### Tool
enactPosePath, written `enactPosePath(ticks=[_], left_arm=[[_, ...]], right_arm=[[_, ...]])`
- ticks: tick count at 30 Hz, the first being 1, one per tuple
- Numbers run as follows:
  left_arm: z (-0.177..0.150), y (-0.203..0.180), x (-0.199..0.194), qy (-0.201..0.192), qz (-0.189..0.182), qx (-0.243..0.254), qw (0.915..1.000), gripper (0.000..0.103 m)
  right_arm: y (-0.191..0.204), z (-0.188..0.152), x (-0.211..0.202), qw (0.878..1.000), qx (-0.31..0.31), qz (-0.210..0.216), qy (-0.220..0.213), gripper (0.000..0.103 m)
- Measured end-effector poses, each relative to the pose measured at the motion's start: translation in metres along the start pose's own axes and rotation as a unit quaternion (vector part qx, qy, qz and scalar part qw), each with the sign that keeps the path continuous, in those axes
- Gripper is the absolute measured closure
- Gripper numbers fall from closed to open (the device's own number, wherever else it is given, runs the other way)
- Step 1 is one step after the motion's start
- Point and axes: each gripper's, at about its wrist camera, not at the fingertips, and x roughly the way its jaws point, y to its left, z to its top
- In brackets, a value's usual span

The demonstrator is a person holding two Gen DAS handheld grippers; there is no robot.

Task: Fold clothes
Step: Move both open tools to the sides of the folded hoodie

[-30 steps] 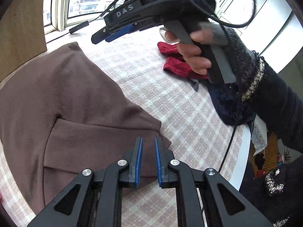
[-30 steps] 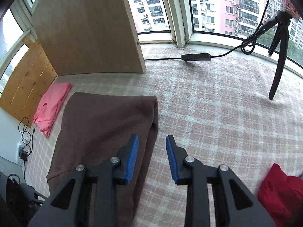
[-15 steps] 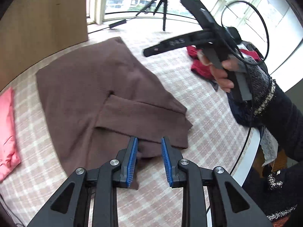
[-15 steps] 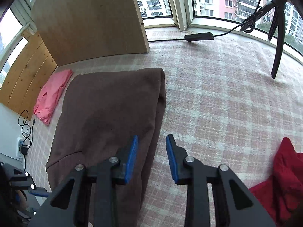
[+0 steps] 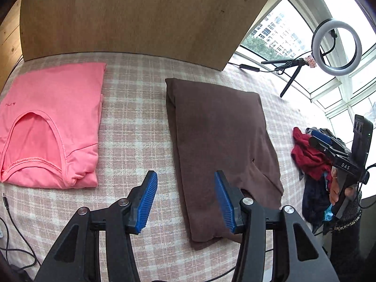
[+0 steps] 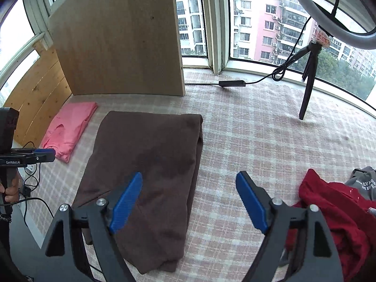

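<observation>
A brown garment (image 5: pixel 218 129) lies folded into a long strip on the checked table (image 5: pixel 136 122). My left gripper (image 5: pixel 185 176) hovers over its near left edge. Its jaws are opening and nothing is between the pads. In the right wrist view the same brown garment (image 6: pixel 150 145) lies under my right gripper (image 6: pixel 189 176), whose jaws are opening wide and hold nothing. A hand holds the right gripper (image 5: pixel 316 138) out at the table's right side. At the left edge sits the left gripper (image 6: pixel 47 154).
A folded pink shirt (image 5: pixel 47 117) lies left of the brown garment. A red garment (image 6: pixel 329 202), a grey one (image 6: pixel 364 181) and dark clothes (image 5: pixel 315 197) are piled at the right. A wooden board (image 5: pixel 141 11) stands behind. A ring light (image 5: pixel 336 44) on a tripod (image 6: pixel 307 87) stands by the window. Cables (image 5: pixel 14 235) lie at the near left.
The left gripper has swung and rolled to the brown garment's left side, bringing the pink shirt into view, and its jaws have spread. The right jaws have spread wide.
</observation>
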Motion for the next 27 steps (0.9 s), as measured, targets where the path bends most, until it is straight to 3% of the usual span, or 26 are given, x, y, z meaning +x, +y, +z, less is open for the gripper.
enactPosePath(ticks=[4,8,23,25,27], left_arm=[[-0.009,-0.004,0.040,0.018,-0.003,-0.011,0.9998,0.057],[-0.013,-0.012,0.057,0.016,0.027,0.004,0.9995,0.057],[-0.016,-0.017,0.067,0.010,0.034,0.031,0.9989,0.056],[-0.015,-0.021,0.069,0.012,0.036,0.035,0.9987,0.058],[-0.014,-0.022,0.072,0.019,0.018,0.030,0.9992,0.069]], right_arm=[[-0.009,-0.018,0.044,0.999,0.027,-0.016,0.034,0.022],[-0.018,-0.030,0.071,0.997,0.053,-0.011,0.056,0.022],[-0.011,-0.047,0.086,0.997,0.028,0.033,0.071,0.022],[-0.008,-0.048,0.085,0.997,0.016,0.042,0.070,0.028],[-0.004,-0.048,0.083,0.996,0.003,0.061,0.070,0.041]])
